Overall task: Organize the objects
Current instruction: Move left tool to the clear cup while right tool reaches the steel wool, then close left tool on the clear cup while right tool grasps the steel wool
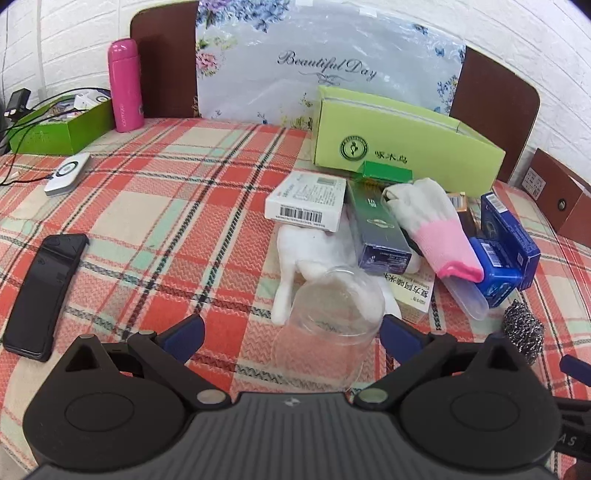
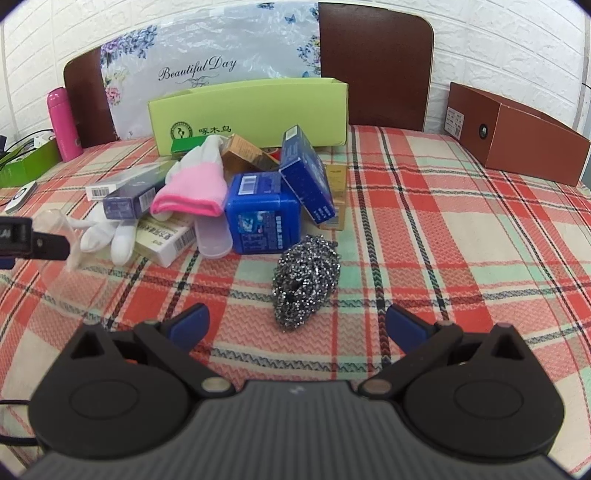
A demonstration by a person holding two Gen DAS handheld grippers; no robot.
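Little looks sorted: the pile of boxes and gloves (image 2: 192,184) sits at frame centre on the checked tablecloth (image 2: 461,229), before the light-green box (image 2: 258,110). The left gripper (image 1: 291,332) stands spread, a clear plastic cup (image 1: 332,306) lying between its 2 fingers. The right gripper (image 2: 297,325) is released, with the steel scourer (image 2: 304,280) just ahead.

Upper left of my left view: pink flask (image 1: 125,85), dark green box (image 1: 62,127) with cables, black phone (image 1: 46,295) lower left, brown chairs (image 1: 164,59) behind, white brick wall (image 1: 66,26)
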